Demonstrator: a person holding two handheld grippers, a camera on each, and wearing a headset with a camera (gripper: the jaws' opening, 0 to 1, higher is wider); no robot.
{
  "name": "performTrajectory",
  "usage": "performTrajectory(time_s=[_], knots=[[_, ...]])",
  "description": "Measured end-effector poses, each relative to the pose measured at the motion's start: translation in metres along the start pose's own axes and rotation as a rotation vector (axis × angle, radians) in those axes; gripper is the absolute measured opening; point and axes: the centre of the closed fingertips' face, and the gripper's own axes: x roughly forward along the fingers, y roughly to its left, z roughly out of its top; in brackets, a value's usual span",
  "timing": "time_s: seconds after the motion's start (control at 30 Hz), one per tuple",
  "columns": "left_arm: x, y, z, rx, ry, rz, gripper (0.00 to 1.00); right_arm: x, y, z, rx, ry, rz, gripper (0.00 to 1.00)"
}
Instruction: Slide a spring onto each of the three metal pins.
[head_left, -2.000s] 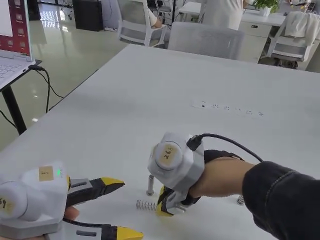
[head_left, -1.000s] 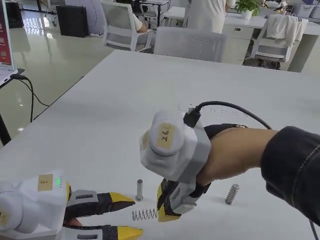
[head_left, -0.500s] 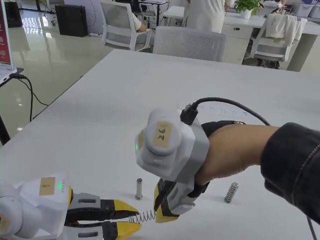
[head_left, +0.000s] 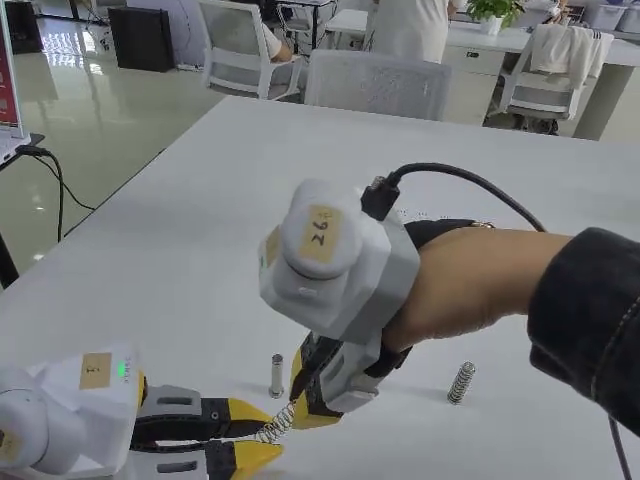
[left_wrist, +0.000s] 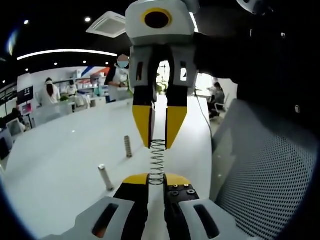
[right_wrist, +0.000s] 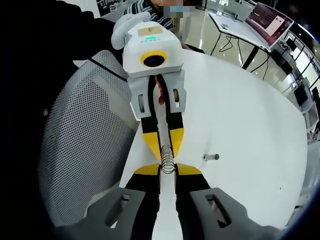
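Steel spring (head_left: 275, 422) is bridging both grippers, just near of the upright pin (head_left: 277, 375). Left gripper (head_left: 250, 437) and right gripper (head_left: 312, 408) are each pinching one end, jaws narrow, probably regripping to aim its bore. Spare spring (head_left: 460, 382) is lying to the right.

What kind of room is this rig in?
Likely an open-plan office: a long white table, a grey office chair with more desks behind it, and a ceiling air-conditioning unit.

A thin wire spring (head_left: 272, 424) spans between the left tool (left_wrist: 157, 179) and the right tool (right_wrist: 167, 169), one end pinched in each. A short metal pin (head_left: 277, 375) stands upright on the table (head_left: 300, 200) just beside it. A second spring (head_left: 460, 383) rests well apart.
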Motion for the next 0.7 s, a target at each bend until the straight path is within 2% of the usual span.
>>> performTrajectory(time_s=[0.33, 0.6, 0.7], knots=[[0.001, 0.001, 0.003, -0.002, -0.013, 0.006, 0.03, -0.001, 0.0, 0.02, -0.027, -0.05, -0.018, 0.08], [0.0, 0.0, 0.003, -0.005, -0.019, 0.007, 0.02, 0.002, -0.001, 0.019, -0.017, -0.048, -0.011, 0.09], [0.001, 0.0, 0.003, -0.004, -0.02, 0.007, 0.02, 0.005, -0.001, 0.016, -0.012, -0.037, -0.007, 0.12]])
